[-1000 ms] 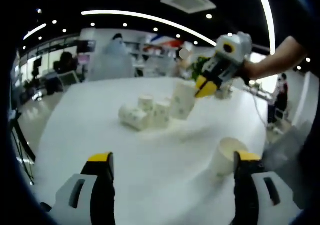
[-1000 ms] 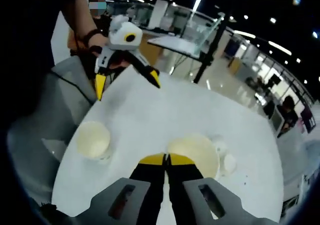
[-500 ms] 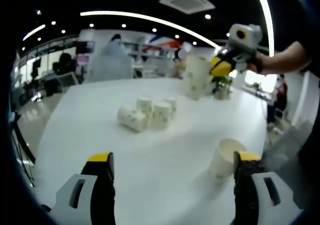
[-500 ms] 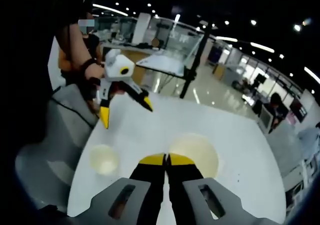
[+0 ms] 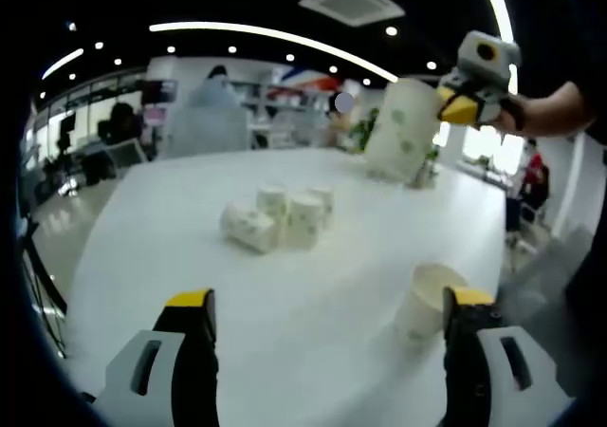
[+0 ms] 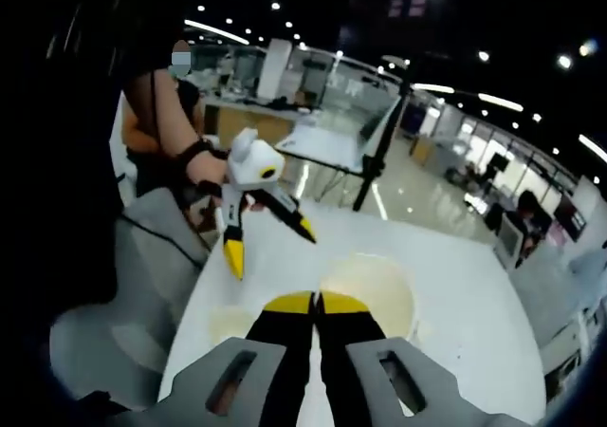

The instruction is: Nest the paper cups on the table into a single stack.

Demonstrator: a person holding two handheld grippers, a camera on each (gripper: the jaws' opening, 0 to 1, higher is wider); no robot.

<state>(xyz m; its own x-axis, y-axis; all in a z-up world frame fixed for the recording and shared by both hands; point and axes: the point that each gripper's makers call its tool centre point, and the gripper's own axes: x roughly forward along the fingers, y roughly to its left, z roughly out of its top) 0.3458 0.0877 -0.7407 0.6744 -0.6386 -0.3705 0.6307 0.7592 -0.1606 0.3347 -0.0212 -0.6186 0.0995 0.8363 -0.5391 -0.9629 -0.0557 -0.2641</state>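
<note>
Above the table, the right gripper pinches the rim of a lifted paper cup; a thin hold that could slip. Beyond the cup cluster, open tabletop remains. Near the edge beside the wide-open left gripper, a lone upright cup risks toppling off.

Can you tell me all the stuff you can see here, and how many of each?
Lifted paper cup: one, white with green dots, held up in the air above the table.
Upright paper cup: one, cream, near the table edge.
Cluster of paper cups: about four, white, mid-table, one lying down.
Table: one, white, round.
Right gripper: yellow-tipped, shut on the lifted paper cup's rim.
Left gripper: yellow-tipped, jaws wide apart.
</note>
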